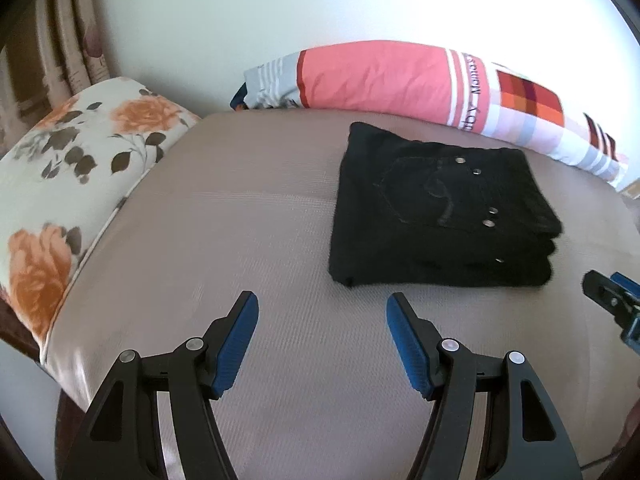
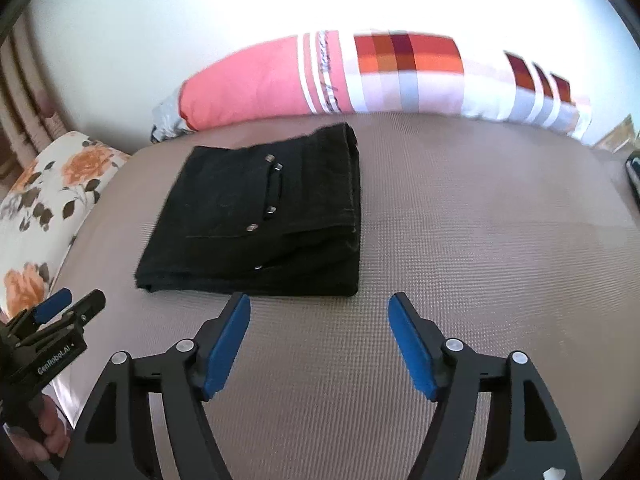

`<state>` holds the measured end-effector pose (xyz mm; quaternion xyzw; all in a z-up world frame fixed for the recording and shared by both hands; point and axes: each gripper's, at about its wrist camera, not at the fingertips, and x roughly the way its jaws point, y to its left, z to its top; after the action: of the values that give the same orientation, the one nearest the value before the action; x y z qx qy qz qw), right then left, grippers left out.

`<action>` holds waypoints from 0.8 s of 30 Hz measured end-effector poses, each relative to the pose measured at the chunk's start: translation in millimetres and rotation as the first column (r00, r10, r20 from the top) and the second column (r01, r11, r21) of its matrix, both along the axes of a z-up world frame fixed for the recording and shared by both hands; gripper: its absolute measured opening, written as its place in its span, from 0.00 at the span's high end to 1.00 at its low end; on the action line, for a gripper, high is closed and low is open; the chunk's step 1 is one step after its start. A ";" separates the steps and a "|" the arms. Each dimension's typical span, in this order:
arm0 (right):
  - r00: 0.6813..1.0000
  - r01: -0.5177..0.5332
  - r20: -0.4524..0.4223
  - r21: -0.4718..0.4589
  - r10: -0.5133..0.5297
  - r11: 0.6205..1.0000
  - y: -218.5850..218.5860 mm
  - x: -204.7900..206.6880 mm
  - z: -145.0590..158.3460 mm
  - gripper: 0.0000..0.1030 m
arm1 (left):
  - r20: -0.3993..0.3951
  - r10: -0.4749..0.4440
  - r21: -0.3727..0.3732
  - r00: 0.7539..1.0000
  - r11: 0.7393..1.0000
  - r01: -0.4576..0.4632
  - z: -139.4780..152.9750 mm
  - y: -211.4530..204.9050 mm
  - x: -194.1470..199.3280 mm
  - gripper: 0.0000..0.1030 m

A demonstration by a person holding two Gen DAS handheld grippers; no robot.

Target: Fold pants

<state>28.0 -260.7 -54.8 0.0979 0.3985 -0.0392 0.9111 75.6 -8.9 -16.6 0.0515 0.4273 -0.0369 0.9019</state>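
Now, near to far:
Left gripper [image 1: 322, 312]: jaws wide, empty, above near edge of taupe woven mattress [image 1: 240, 240].
Right gripper [image 2: 319, 312]: jaws wide, empty, just short of folded black denim pants [image 2: 256, 216].
Pants: mid-mattress, toward far edge, near pink checked pillow [image 2: 360, 76].
Risk: snagging near hem, toppling stacked layers.

Bright daylight; white wall [image 1: 360, 8] blown out at upper right. Fisheye bends edges, dark vignette in corners. Slight motion blur on striped pillow [image 2: 400, 76].

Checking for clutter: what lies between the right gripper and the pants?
Nothing: only bare mattress separates the open right gripper from the folded pants, seen in the right wrist view.
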 end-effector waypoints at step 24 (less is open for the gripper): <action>0.994 -0.047 0.094 -0.103 0.057 0.994 52.2 -49.6 6.5 0.19 | 0.057 -0.032 0.044 0.998 0.999 0.030 2.8 -12.9 -55.3 0.35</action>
<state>-21.5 -208.5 -48.3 0.0433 0.3538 -0.0306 0.9338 20.3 -21.8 -13.8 0.0788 0.4010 -0.0401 0.9118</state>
